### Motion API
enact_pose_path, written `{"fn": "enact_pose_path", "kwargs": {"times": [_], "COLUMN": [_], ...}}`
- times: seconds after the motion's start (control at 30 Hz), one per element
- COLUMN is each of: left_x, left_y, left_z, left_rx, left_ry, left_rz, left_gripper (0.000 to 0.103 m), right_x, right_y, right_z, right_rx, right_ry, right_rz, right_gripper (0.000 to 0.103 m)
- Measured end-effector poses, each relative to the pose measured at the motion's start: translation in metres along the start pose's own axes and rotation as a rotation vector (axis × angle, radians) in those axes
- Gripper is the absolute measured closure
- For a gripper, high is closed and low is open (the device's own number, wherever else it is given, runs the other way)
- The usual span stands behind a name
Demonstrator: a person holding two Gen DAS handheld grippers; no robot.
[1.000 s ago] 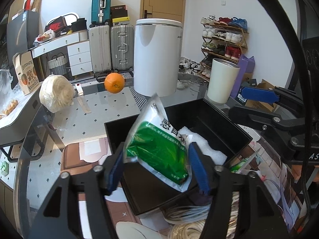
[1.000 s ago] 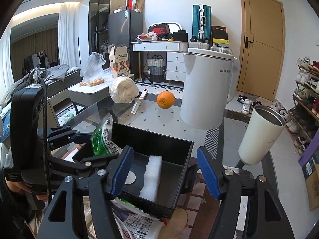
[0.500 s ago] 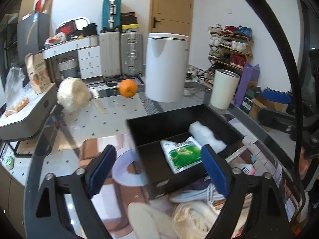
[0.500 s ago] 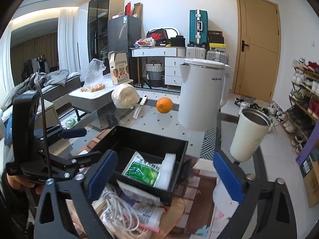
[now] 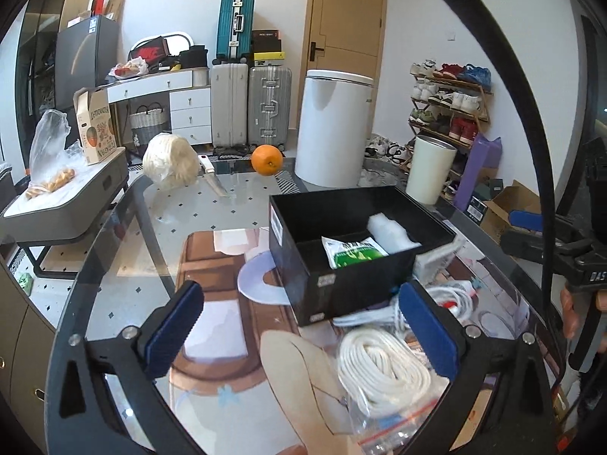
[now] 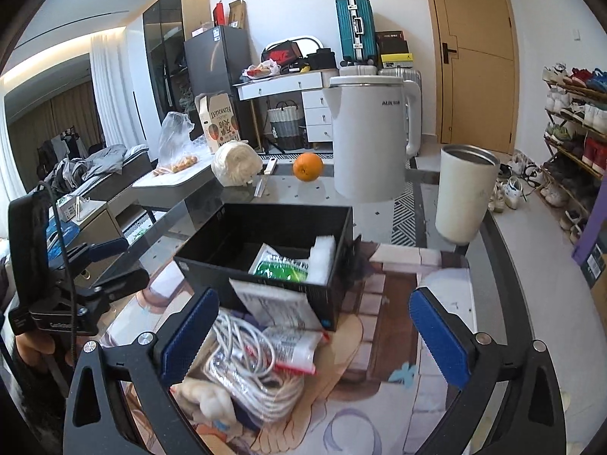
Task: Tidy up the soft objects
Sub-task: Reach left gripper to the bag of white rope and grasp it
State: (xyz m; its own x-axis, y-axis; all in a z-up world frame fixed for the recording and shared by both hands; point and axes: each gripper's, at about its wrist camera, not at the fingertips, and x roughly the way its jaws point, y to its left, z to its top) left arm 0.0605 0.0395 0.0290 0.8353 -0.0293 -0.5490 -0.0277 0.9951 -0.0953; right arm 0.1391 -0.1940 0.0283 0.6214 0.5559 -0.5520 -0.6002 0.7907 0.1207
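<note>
Sitting flat in the open black rectangular box [image 5: 360, 250] right now is the green-and-white plastic sachet [image 5: 354, 252], tucked just beside a white foam pad [image 5: 390, 229], so that one looks sorted. What's left is the heap on the near side of the box: a coil of white rope in a clear bag [image 5: 383, 367], a tangle of thin white cable [image 6: 242, 345] and a printed white packet [image 6: 280, 303] leaning against the box wall.

The left gripper [image 5: 299, 326] has just been opening and its blue pads are spread as wide as they go, nothing between them. Same story with the right gripper [image 6: 315, 337]: jaws just opened, wide apart, holding nothing.

For the next grab, I'd guess the rope coil. It lies below and a bit right of the left gripper's centre line, long axis running away toward the box. The cable tangle sits almost dead between the right gripper's fingers, so that hand looks nearer to it.

All this is on a glass tabletop [image 5: 227, 220] over a patterned floor, with an orange [image 5: 267, 159], a white kettle [image 6: 370, 136] and a cream tumbler [image 6: 464, 193] further back. Suitcases, a shoe rack and a wooden door behind.
</note>
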Motion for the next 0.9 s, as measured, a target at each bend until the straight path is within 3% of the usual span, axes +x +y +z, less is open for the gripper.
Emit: {"fn": "enact_pose_path", "kwargs": {"times": [0.47,0.9], "left_x": [-0.018,0.008], "left_y": [-0.021,-0.033], "left_z": [-0.024,-0.037], "left_rx": [0.03,-0.012], "left_ry": [0.022,0.126], "left_rz": [0.005,-0.04], "left_gripper": [0.0,0.0], "right_x": [0.002,0.011], "right_y": [0.012,0.01], "right_z": [-0.025,-0.031], "right_rx": [-0.071,-0.06], "right_ry": [0.089,0.114], "right_rz": [0.005,0.007], "right_gripper": [0.001,0.001]}}
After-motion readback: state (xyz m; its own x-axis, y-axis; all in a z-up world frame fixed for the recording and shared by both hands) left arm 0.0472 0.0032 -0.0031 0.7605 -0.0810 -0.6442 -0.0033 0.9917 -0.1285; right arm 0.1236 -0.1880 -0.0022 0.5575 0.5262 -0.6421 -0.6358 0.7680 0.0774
